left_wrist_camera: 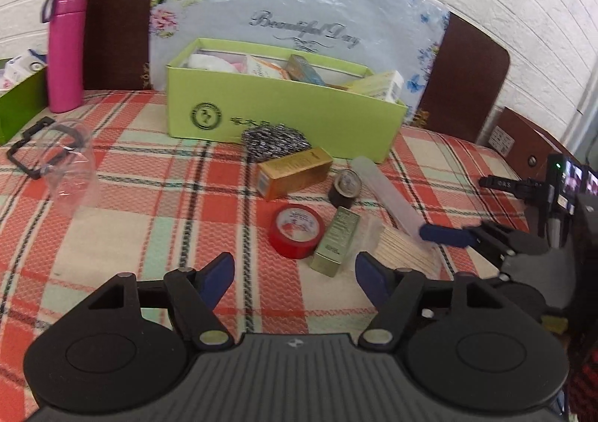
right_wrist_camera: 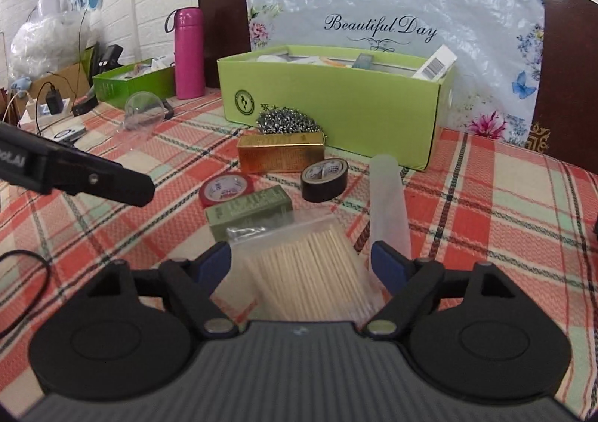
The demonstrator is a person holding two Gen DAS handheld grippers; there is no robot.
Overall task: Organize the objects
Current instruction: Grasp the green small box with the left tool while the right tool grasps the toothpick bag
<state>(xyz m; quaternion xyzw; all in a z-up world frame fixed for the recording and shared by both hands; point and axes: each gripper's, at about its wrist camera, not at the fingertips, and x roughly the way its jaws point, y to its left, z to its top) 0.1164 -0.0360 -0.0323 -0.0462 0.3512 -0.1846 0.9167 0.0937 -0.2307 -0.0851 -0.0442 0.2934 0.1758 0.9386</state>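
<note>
A light green box (left_wrist_camera: 284, 123) (right_wrist_camera: 336, 111) with several packets inside stands on the plaid cloth. In front of it lie a steel scourer (left_wrist_camera: 274, 139) (right_wrist_camera: 287, 121), a gold box (left_wrist_camera: 295, 171) (right_wrist_camera: 280, 153), black tape (left_wrist_camera: 345, 188) (right_wrist_camera: 323, 177), red tape (left_wrist_camera: 297, 229) (right_wrist_camera: 226, 188), an olive box (left_wrist_camera: 334, 240) (right_wrist_camera: 248, 214), a frosted tube (left_wrist_camera: 388, 194) (right_wrist_camera: 387, 205) and a bag of toothpicks (left_wrist_camera: 405, 252) (right_wrist_camera: 310, 272). My left gripper (left_wrist_camera: 293, 278) is open and empty, just short of the red tape. My right gripper (right_wrist_camera: 301, 265) is open with its fingers on either side of the toothpick bag.
A pink flask (left_wrist_camera: 66, 50) (right_wrist_camera: 190, 54), a darker green box (left_wrist_camera: 18, 100) (right_wrist_camera: 134, 83) and a clear cup (left_wrist_camera: 69, 171) (right_wrist_camera: 144, 111) stand to the left. A floral bag (left_wrist_camera: 299, 11) (right_wrist_camera: 396, 11) leans on the brown headboard behind. Chargers and cables (right_wrist_camera: 52, 102) lie far left.
</note>
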